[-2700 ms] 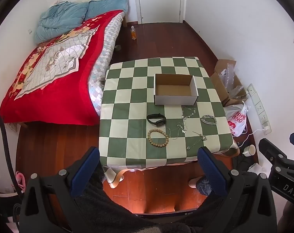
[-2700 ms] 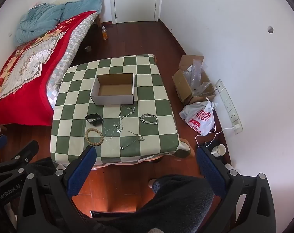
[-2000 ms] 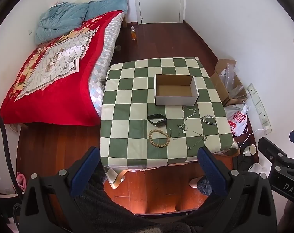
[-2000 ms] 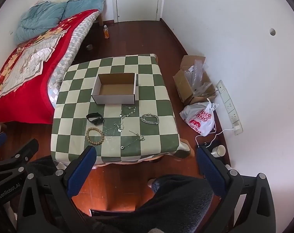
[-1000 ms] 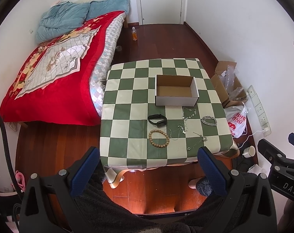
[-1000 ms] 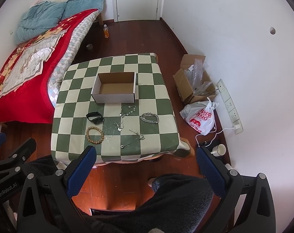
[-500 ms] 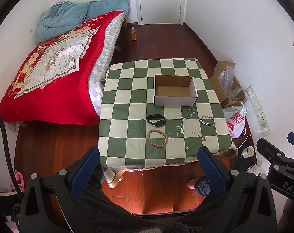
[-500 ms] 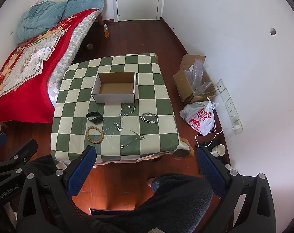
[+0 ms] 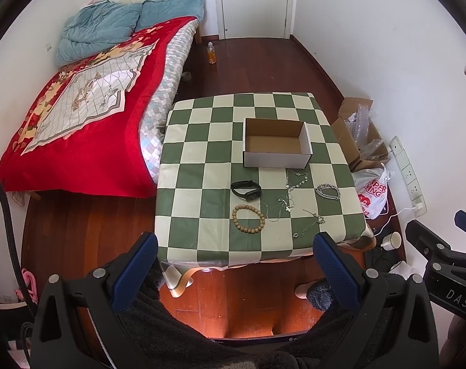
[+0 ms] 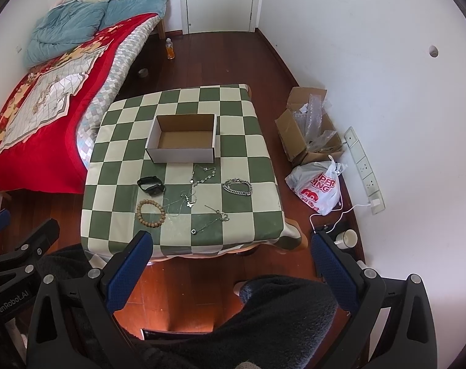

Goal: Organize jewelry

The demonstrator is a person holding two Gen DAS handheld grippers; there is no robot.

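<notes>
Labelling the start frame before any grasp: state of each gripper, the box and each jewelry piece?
left gripper: open, holding nothing
right gripper: open, holding nothing
cardboard box: open-topped, nothing inside
black band: on the table, outside the box
bead bracelet: flat, closed loop
chain bracelet: flat on the table
thin necklaces: loose, partly overlapping

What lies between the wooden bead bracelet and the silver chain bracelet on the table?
A thin tangled necklace with a small pendant lies between the wooden bead bracelet and the silver chain bracelet, clearest in the right wrist view.
</notes>
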